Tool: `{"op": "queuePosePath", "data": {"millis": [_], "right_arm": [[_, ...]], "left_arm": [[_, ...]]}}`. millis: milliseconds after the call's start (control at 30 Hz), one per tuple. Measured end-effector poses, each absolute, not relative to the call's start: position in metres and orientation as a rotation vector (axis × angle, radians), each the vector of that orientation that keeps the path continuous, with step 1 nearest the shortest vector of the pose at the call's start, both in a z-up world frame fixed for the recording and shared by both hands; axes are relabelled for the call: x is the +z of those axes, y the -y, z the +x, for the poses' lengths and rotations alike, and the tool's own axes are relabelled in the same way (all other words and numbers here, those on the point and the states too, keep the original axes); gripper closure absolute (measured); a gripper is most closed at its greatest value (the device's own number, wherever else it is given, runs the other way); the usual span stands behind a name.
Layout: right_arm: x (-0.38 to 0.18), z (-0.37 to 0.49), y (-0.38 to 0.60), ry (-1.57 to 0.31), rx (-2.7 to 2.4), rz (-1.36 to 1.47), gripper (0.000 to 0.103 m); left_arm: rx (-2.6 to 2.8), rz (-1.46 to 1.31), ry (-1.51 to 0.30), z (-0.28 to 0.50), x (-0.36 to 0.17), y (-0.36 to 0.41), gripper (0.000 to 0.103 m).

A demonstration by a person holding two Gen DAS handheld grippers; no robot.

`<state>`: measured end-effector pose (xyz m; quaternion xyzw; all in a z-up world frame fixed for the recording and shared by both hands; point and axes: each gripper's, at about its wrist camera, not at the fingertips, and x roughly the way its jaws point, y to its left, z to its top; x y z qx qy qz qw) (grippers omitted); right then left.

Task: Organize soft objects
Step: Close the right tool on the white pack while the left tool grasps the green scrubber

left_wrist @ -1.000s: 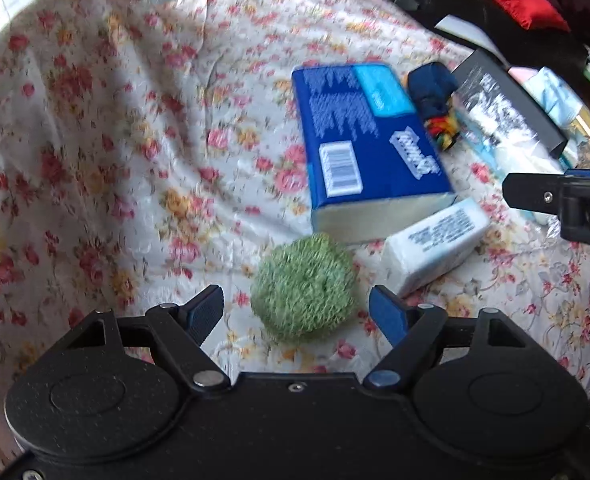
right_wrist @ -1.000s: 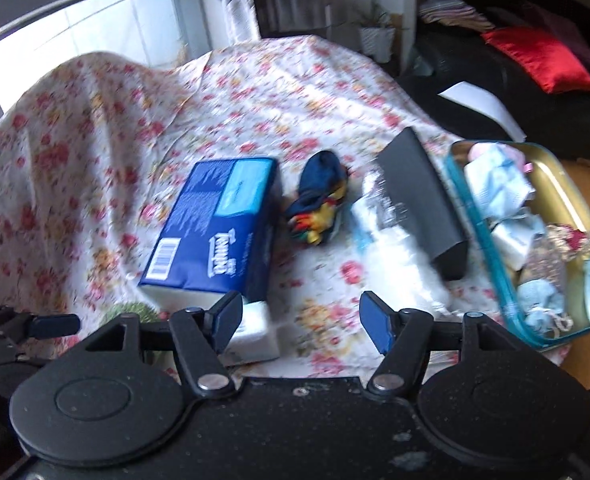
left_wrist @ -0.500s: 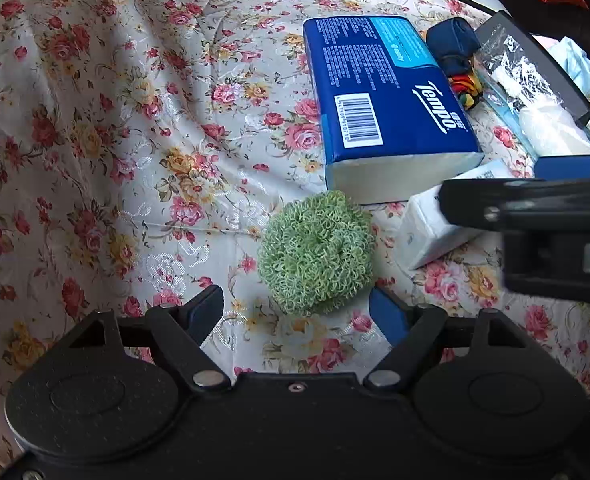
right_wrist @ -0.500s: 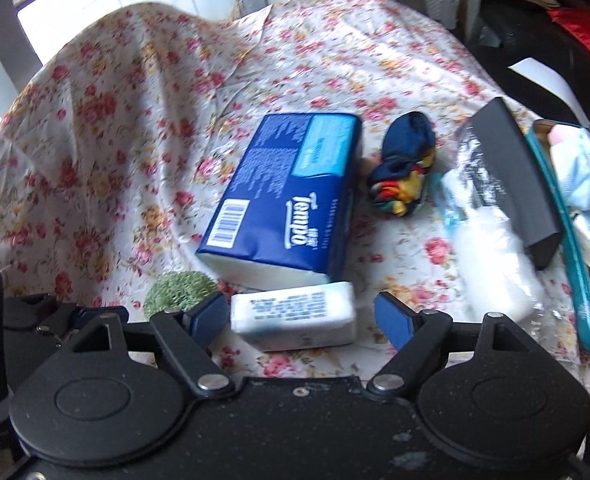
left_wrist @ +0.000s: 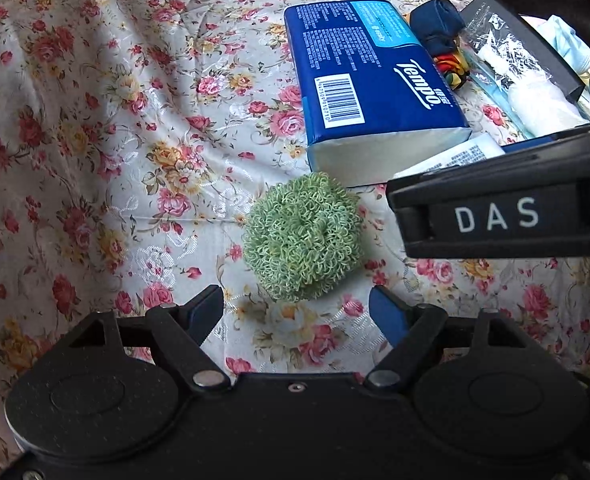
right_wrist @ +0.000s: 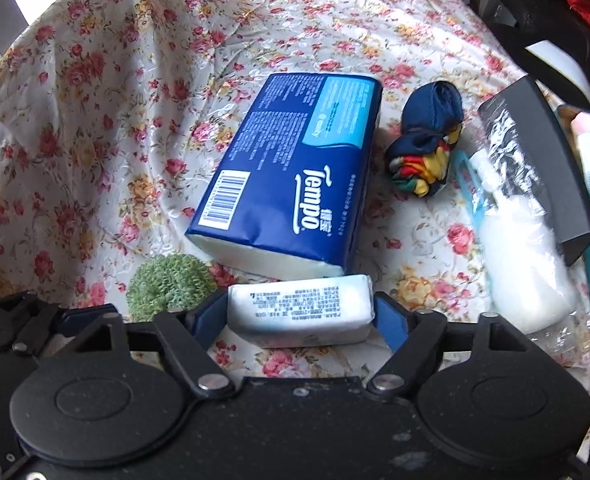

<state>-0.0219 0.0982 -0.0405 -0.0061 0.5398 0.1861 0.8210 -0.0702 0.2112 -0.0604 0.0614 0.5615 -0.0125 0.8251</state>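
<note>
The right gripper [right_wrist: 301, 316] has its blue-padded fingers [right_wrist: 209, 314] spread about the width of the small white tissue pack [right_wrist: 301, 310] lying between them; the pads sit right at the pack's ends, but whether they press on it is hard to tell. The left gripper [left_wrist: 297, 314] holds its fingers [left_wrist: 205, 312] wide apart with nothing between them, the green curly scrubber ball [left_wrist: 303, 236] resting just ahead on the flowered tablecloth [left_wrist: 115, 120]. In the left view the right gripper's black body crosses in from the right and hides most of the small pack. Just behind the pack lies the big blue Tempo tissue pack [right_wrist: 295, 172], with a rolled navy sock bundle [right_wrist: 425, 146] beside it. Both grippers are tilted down toward the table.
</note>
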Motion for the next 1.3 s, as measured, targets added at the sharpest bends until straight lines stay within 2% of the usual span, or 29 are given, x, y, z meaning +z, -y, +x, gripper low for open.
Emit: {"op": "queuePosePath", "data": {"millis": [433, 800, 867, 933, 1000, 1300], "right_arm": [[-0.017, -0.026, -0.062, -1.064, 0.295, 0.114, 0.029], [-0.018, -0.033, -0.036, -1.051, 0.188, 0.187, 0.029], [-0.019, -0.034, -0.035, -1.048, 0.185, 0.187, 0.029], [-0.019, -0.036, -0.036, -1.045, 0.192, 0.187, 0.029], [-0.019, -0.037, -0.036, -1.043, 0.197, 0.184, 0.029], [-0.014, -0.044, -0.034, -1.029, 0.227, 0.208, 0.029]], "left_arm": [[-0.010, 0.045, -1.090, -0.055, -0.046, -0.225, 0.027], [-0.048, 0.030, -1.119, -0.043, -0.059, -0.225, 0.028], [-0.055, 0.030, -1.127, -0.042, -0.063, -0.225, 0.032], [-0.072, 0.019, -1.124, -0.042, -0.064, -0.225, 0.041], [-0.077, 0.027, -1.104, -0.043, -0.062, -0.223, 0.044], [-0.004, 0.135, -1.051, -0.054, -0.062, -0.216, 0.046]]}}
